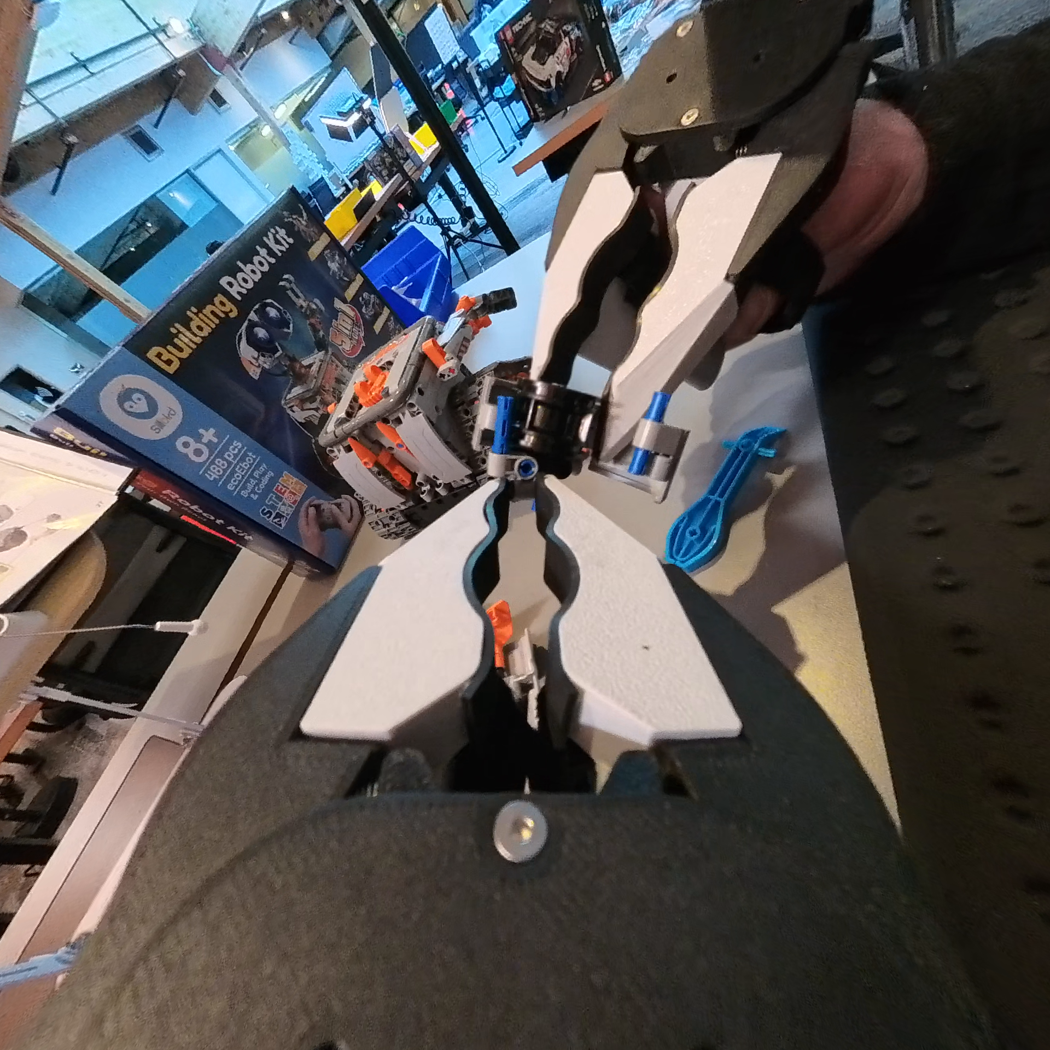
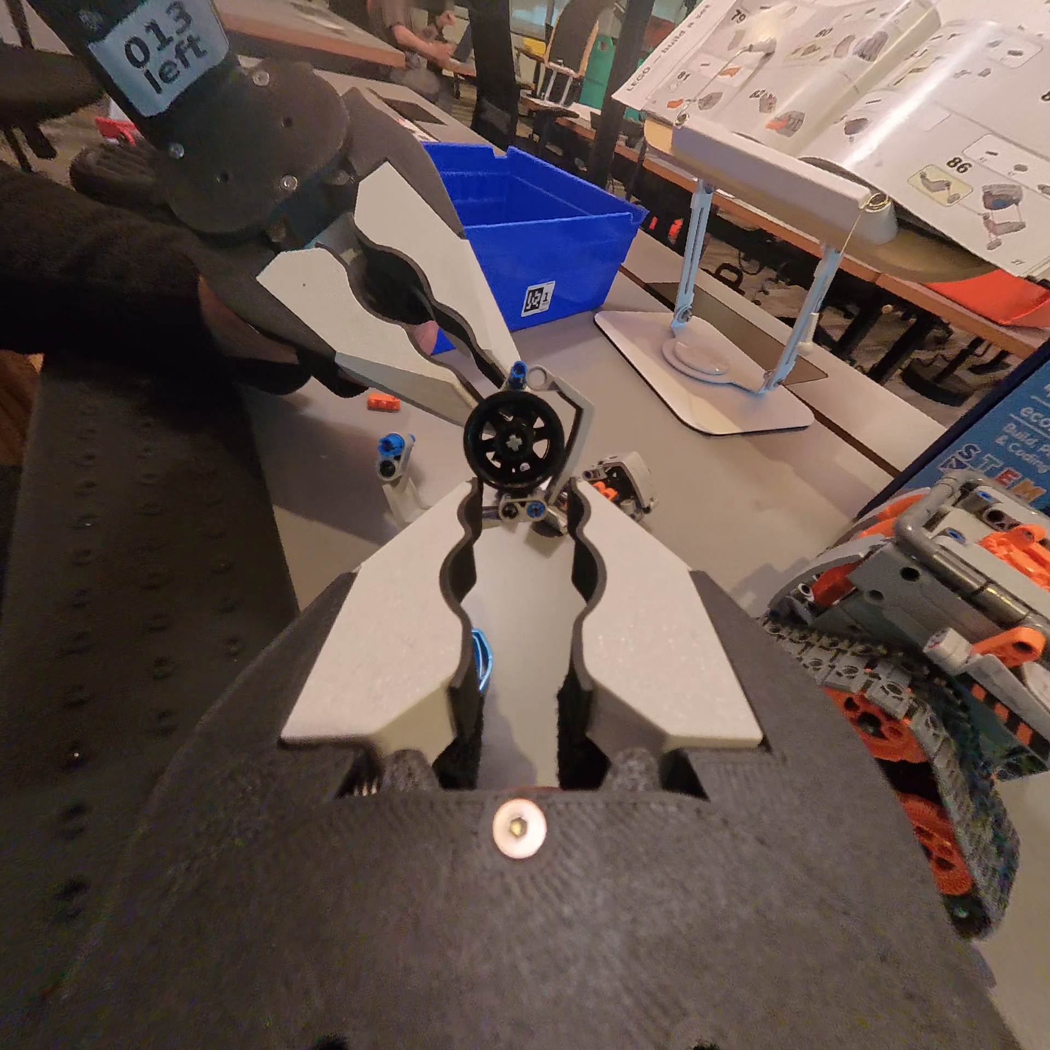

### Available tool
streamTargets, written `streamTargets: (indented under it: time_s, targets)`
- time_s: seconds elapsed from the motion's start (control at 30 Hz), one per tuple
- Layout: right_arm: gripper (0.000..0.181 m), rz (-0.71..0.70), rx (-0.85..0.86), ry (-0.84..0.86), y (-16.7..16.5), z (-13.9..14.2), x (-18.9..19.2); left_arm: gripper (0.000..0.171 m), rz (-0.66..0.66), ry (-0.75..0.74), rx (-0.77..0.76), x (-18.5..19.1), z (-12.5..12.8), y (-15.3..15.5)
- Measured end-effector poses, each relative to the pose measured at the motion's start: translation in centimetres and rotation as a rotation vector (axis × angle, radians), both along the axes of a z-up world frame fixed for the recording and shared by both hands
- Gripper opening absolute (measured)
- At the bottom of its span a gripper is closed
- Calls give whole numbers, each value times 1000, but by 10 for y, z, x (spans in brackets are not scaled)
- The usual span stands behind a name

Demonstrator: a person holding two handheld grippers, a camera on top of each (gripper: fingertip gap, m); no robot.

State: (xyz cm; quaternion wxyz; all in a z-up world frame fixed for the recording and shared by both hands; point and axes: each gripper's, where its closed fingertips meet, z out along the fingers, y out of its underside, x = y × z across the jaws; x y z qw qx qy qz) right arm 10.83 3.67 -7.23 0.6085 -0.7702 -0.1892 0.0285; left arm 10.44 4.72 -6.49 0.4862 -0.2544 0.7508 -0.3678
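Through the left wrist view, my left gripper [image 1: 520, 494] is nearly closed, its tips pinching the grey beam with a blue pin at the near edge of a small wheel assembly [image 1: 545, 420]. The right gripper [image 1: 574, 386] comes in from ahead and above and is clamped across the same assembly's black wheel. Ahead to the left stands a tracked robot model [image 1: 398, 409], with a kit box [image 1: 227, 363] leaning beyond it. A blue plastic tool [image 1: 716, 500] lies on the table [image 1: 755, 574] just right of my tips.

Through the right wrist view, the jaws stand partly apart and grip the assembly's lower beam, with the wheel upright just past the tips. The left gripper reaches in from the upper left and nips the top pin. A loose grey-and-blue piece [image 2: 395, 454] lies ahead to the left, and a blue bin [image 2: 540, 227] sits farther off. An open instruction booklet [image 2: 852, 85] rests on a stand ahead to the right.
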Motion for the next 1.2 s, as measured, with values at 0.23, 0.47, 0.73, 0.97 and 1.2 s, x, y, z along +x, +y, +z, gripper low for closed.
streamTargets:
  time_s: [0.23, 0.47, 0.73, 0.97, 1.2]
  targets:
    - [19, -72, 28, -138, 0, 2, 7, 26, -80, 78, -188, -2, 1, -4]
    - [18, -170, 56, -448, 3, 0, 8, 63, -183, 344, -565, 0, -5, -14]
    - [22, -178, 80, -523, 3, 2, 6, 35, -196, 389, -609, 1, -7, -16]
    - [33, -25, 93, -140, -4, 12, -3, 33, -277, 314, -586, -5, 6, -20]
    - [17, 81, 61, 104, -11, 17, -4, 33, -353, 283, -586, -12, 13, -28]
